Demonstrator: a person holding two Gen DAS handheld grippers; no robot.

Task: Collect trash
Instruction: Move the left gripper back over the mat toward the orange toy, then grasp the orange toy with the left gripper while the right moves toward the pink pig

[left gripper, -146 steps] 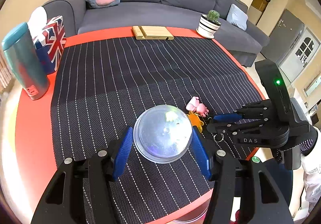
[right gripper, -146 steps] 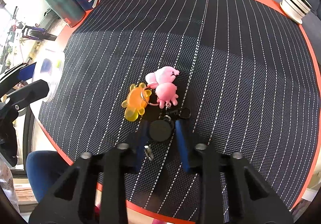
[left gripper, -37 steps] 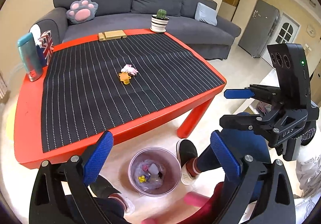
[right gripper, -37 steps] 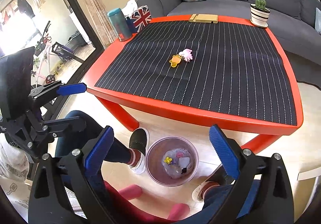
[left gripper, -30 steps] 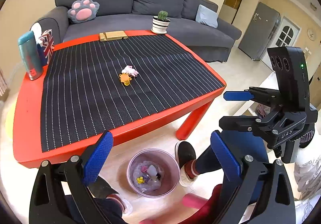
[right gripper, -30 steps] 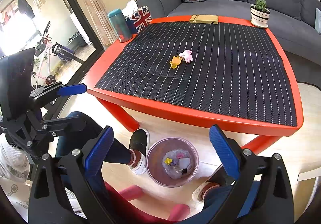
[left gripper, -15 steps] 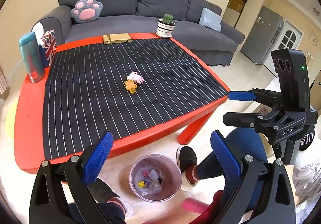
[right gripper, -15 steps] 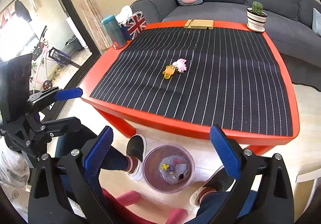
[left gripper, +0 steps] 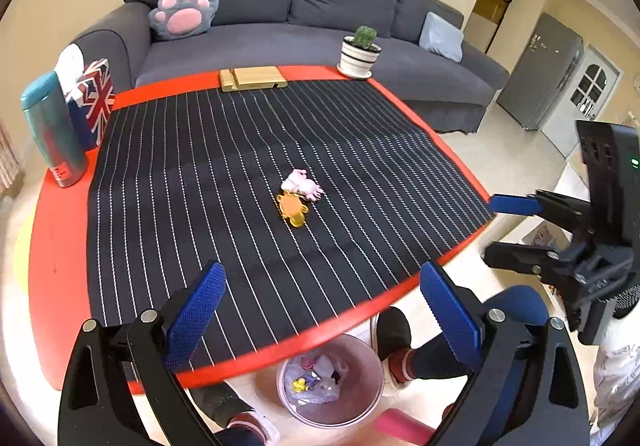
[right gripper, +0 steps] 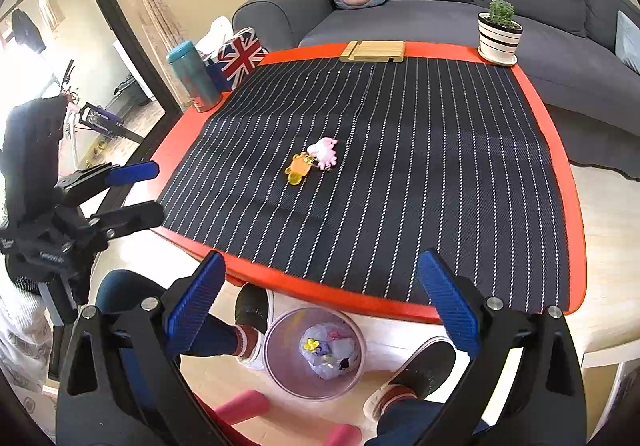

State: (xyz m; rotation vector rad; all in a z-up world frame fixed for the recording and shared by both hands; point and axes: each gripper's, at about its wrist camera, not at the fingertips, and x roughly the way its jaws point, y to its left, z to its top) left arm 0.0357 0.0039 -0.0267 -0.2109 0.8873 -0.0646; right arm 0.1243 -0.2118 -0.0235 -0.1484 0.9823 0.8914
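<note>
A clear pink trash bin stands on the floor below the red table's near edge, with several bits of trash inside. An orange and pink keychain cluster lies mid-mat on the table. My left gripper is open and empty, held over the table's near edge; it also shows at the left of the right wrist view. My right gripper is open and empty above the bin; it also shows at the right of the left wrist view.
A teal tumbler, a Union Jack tissue box, a wooden stand and a potted cactus stand along the table's far side. A grey sofa is behind. The person's feet flank the bin.
Both grippers were shut on trash on the mat about five seconds ago; now both are open and empty. In the last second both moved forward toward the table.
</note>
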